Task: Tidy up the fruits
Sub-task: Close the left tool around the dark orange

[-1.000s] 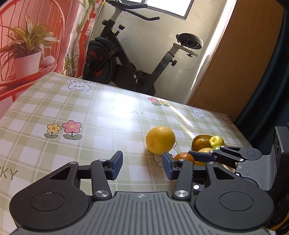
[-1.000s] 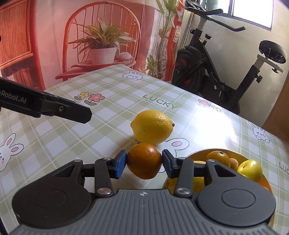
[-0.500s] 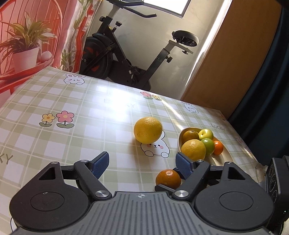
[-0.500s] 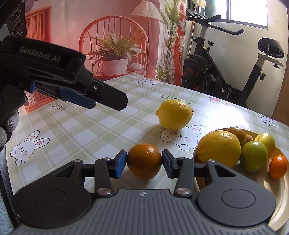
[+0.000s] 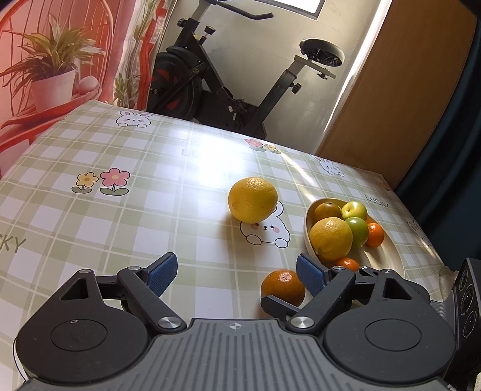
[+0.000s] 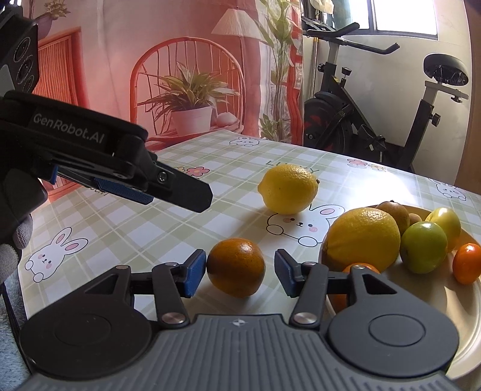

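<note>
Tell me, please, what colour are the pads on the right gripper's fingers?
Blue pads, on black fingers; clearest in the right wrist view.

Bright daylight enters from the window (image 5: 303, 6) at the far wall. White glare washes out the tabletop (image 5: 216, 156) toward its far edge. Fruit shadows are short and soft. Focus is sharp; fisheye bends the frame edges.

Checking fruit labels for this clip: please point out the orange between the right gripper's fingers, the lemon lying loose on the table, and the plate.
orange (image 6: 236, 266), right wrist view, middle of its peel.
lemon (image 6: 288, 189), right wrist view, centre of its side.
plate (image 6: 445, 303), right wrist view, bare inner surface.
</note>
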A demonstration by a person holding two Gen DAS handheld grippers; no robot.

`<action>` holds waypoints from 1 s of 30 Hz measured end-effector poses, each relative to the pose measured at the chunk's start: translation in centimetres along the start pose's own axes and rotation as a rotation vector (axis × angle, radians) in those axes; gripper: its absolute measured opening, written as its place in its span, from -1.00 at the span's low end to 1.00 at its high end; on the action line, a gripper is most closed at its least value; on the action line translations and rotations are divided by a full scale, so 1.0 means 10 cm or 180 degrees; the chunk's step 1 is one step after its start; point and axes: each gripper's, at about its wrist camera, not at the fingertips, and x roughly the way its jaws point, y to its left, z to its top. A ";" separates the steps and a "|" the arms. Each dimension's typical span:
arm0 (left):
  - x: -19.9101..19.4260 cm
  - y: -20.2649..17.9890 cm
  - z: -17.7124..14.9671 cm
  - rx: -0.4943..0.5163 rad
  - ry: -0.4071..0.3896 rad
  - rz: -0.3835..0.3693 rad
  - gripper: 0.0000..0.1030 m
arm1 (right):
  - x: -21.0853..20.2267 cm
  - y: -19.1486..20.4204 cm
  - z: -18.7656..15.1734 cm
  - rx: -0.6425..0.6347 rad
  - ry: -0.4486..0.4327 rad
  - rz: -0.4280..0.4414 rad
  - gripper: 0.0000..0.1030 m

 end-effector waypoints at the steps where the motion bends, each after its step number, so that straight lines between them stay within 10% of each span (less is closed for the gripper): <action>1: 0.00 -0.02 -0.01 0.0018 0.0003 0.0019 0.71 | -0.01 0.00 0.00 -0.0010 -0.0007 0.0037 0.05; 30: 0.18 -0.20 -0.29 -0.0034 0.0251 -0.0127 -0.13 | 0.03 0.01 -0.03 -0.0045 0.0179 0.0339 -0.05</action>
